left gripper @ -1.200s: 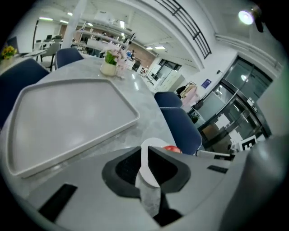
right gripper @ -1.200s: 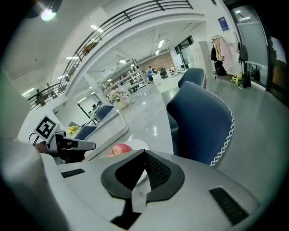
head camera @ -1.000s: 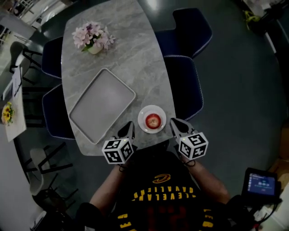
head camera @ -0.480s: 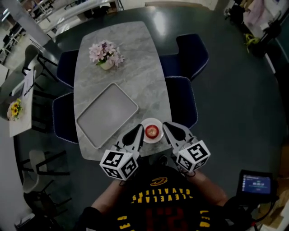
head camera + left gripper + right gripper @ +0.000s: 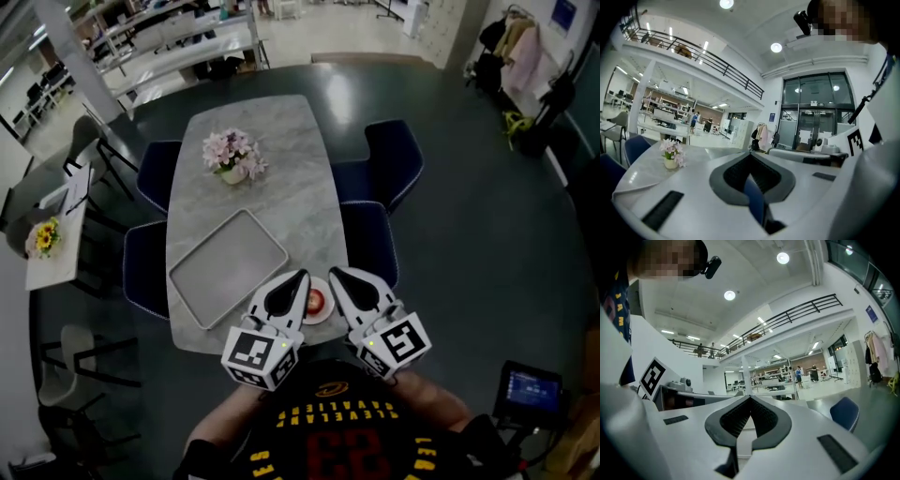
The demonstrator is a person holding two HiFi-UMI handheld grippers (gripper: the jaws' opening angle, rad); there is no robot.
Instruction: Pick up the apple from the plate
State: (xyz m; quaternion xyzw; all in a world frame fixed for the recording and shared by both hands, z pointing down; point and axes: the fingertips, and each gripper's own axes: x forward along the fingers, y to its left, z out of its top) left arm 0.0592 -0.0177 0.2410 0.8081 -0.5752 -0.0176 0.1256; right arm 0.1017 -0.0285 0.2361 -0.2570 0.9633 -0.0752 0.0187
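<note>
- The apple is seen lying on the plate, at the near edge of the bench, toward its 5 o'clock corner; it has not been lifted.
- The task is judged to be at its very start: no grasp has been made, and reaching, closing and lifting are all left to do.
- The left gripper is held just at 9 o'clock of the apple and the right gripper at 2 o'clock. Both are raised above the bench.
- Only the head view shows the apple, the plate and the empty tray at 10 o'clock of the plate.
- Only the gripper views show the fingers: the left pair and the right pair are each pressed together at the tips, with nothing held.
- Both gripper views are aimed level across the hall. The flowers are caught in the left one and a blue chair in the right one.
</note>
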